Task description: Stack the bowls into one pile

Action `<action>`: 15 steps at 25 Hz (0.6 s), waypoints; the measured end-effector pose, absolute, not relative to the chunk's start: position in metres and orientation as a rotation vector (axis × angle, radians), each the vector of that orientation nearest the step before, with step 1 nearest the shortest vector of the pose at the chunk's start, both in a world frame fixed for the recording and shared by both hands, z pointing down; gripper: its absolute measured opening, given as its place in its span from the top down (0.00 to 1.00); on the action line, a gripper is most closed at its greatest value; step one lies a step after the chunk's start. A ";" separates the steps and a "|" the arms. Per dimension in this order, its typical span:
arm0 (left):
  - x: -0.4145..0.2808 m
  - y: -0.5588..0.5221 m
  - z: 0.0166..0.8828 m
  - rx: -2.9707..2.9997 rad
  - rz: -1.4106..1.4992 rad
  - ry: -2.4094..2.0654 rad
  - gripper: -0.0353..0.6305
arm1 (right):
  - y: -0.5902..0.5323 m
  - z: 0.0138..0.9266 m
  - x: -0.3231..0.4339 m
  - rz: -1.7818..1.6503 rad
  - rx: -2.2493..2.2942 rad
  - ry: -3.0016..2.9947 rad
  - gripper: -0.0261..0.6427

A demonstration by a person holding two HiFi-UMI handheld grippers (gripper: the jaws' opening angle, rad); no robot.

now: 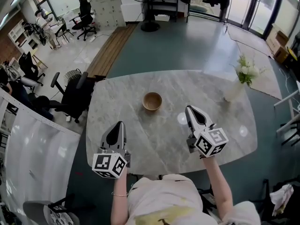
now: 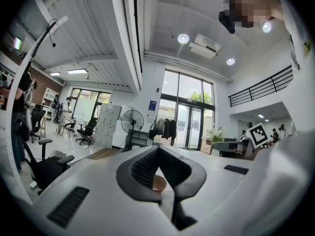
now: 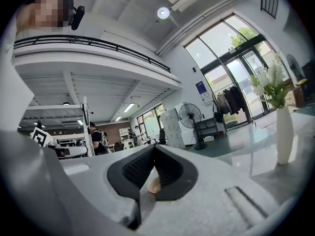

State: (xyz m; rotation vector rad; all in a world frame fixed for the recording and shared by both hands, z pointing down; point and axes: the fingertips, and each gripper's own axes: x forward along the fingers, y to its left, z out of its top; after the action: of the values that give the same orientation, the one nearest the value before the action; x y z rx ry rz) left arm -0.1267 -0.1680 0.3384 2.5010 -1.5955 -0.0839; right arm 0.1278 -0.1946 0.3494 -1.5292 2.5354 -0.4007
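Observation:
A single wooden bowl [image 1: 152, 101] stands upright on the marble table [image 1: 140, 139], a little back from its middle. My left gripper [image 1: 120, 124] hangs over the table's front left part, short of the bowl, with its jaws closed together and nothing in them. My right gripper [image 1: 189, 108] is in front of and to the right of the bowl, also shut and empty. In the left gripper view the bowl [image 2: 158, 183] shows through the hollow behind the meeting tips [image 2: 158, 147]. The right gripper view shows the bowl [image 3: 153, 186] the same way, behind its tips [image 3: 154, 146].
A pale vase with white flowers [image 1: 239, 81] stands near the table's right back edge, and appears in the right gripper view as the vase [image 3: 283, 127]. A black office chair [image 1: 70, 95] sits off the table's left side. People and a standing fan [image 2: 132, 121] are far off.

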 end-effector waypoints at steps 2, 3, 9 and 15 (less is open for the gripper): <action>-0.128 -0.169 0.338 2.503 -0.082 -1.606 0.95 | -0.194 0.348 0.130 -0.385 -1.546 2.524 0.95; -0.130 -0.170 0.338 2.505 -0.081 -1.613 0.95 | -0.194 0.349 0.131 -0.377 -1.557 2.517 0.95; -0.137 -0.169 0.334 2.512 -0.058 -1.646 0.95 | -0.194 0.346 0.135 -0.354 -1.617 2.475 0.95; -0.138 -0.170 0.335 2.510 -0.050 -1.655 0.95 | -0.193 0.346 0.139 -0.341 -1.652 2.463 0.95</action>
State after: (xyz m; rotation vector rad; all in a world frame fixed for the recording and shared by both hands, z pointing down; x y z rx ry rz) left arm -0.1379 -0.1703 0.3346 2.5102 -1.6554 -0.0500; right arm 0.1391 -0.1934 0.3463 -1.6519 2.4632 -0.3405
